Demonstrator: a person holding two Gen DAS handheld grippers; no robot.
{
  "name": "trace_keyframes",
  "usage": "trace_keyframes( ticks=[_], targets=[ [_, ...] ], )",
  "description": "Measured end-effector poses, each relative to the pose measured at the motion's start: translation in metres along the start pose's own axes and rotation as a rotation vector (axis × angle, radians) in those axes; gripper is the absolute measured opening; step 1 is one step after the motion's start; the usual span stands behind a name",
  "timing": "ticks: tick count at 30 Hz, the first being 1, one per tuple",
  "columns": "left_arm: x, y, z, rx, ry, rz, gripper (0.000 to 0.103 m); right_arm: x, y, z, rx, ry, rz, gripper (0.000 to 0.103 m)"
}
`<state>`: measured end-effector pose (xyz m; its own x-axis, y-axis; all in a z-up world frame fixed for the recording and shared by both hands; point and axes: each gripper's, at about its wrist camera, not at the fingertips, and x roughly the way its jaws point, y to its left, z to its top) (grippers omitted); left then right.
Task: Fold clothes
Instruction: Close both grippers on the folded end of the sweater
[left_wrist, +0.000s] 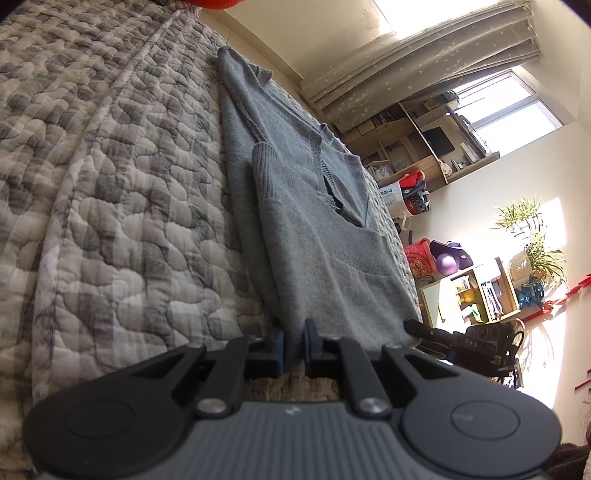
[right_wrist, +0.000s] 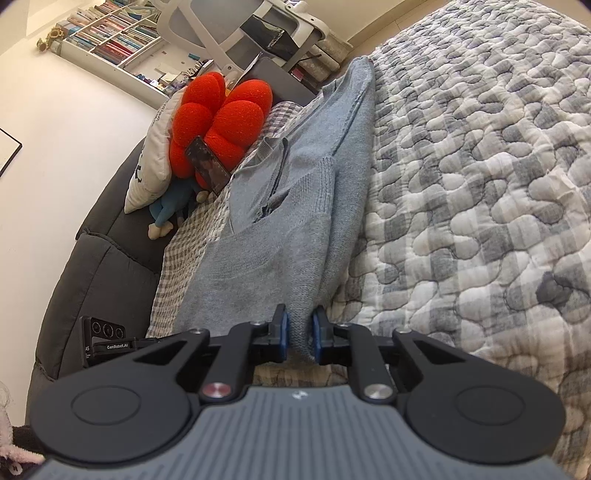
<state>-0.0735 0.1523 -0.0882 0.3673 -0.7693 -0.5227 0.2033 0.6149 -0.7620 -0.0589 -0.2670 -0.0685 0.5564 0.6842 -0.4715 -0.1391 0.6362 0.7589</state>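
A grey knitted sweater (left_wrist: 314, 229) lies on the quilted bedspread (left_wrist: 110, 184), folded lengthwise with a ribbed sleeve laid over its body. My left gripper (left_wrist: 293, 345) is shut on the sweater's near hem, cloth pinched between its blue pads. In the right wrist view the same sweater (right_wrist: 266, 251) stretches away toward the pillows, and my right gripper (right_wrist: 300, 334) is shut on the hem's other corner. The other gripper's body shows at the hem's end in each view: at the right in the left wrist view (left_wrist: 461, 341), at the left in the right wrist view (right_wrist: 107, 338).
A red flower-shaped cushion (right_wrist: 218, 118), a white pillow (right_wrist: 151, 162) and a blue plush toy (right_wrist: 173, 210) lie at the dark headboard (right_wrist: 99, 266). Beyond the bed's edge stand shelves (left_wrist: 480, 291), plants (left_wrist: 532, 240) and bags (left_wrist: 417, 254). Quilt spreads wide beside the sweater.
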Motion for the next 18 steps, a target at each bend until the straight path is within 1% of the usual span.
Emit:
trace_keyframes(
  ticks=[5,18],
  targets=[
    [-0.008,-0.006,-0.005,0.004,-0.016,-0.007,0.009,-0.007,0.004,-0.005,-0.003,-0.012,0.012,0.016],
    [-0.029,-0.011,-0.033,-0.03,-0.016,-0.032,0.009,-0.029,0.013,-0.027,0.027,-0.024,0.034,0.016]
  ],
)
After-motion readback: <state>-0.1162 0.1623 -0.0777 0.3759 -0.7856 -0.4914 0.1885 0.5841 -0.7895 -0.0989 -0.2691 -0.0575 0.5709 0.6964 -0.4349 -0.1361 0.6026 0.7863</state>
